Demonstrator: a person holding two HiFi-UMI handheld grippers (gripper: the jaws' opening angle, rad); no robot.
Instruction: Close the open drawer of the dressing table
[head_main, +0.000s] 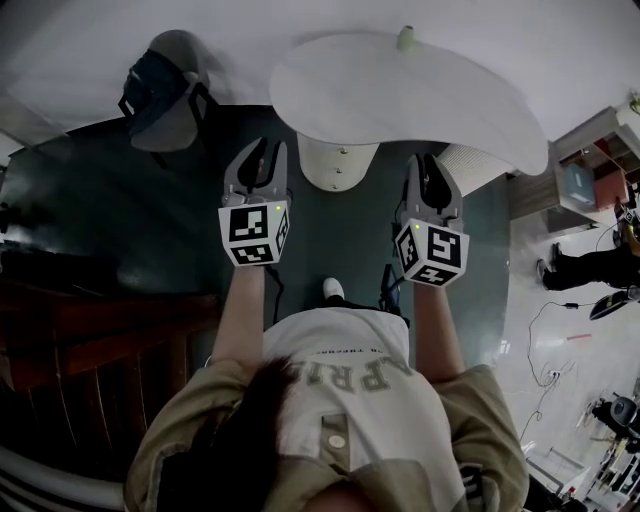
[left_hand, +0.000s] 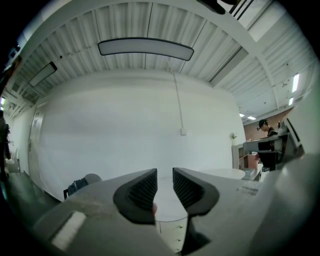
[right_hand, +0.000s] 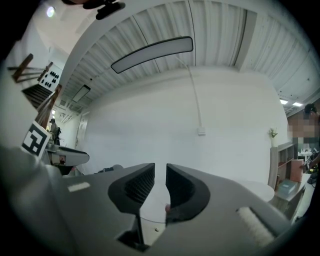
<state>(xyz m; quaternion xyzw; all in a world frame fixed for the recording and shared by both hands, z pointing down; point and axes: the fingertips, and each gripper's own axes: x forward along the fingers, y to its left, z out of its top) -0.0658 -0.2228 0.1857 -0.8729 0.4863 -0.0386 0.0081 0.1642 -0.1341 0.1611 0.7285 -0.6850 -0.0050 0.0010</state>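
We are holding the left gripper (head_main: 265, 150) and the right gripper (head_main: 427, 165) level, each with its dark jaws a narrow slit apart and gripping nothing. The white oval-topped dressing table (head_main: 400, 90) is standing just ahead. Its white knobbed drawer column (head_main: 338, 165) is sitting between the grippers; we cannot tell how far any drawer is out.

the dressing table (head_main: 420, 95) is white, with a broad, curved top, and stands against the pale wall. a rounded drawer unit (head_main: 338, 165) with small knobs on its front juts from under the top's near edge. whether a drawer is pulled out cannot be told.
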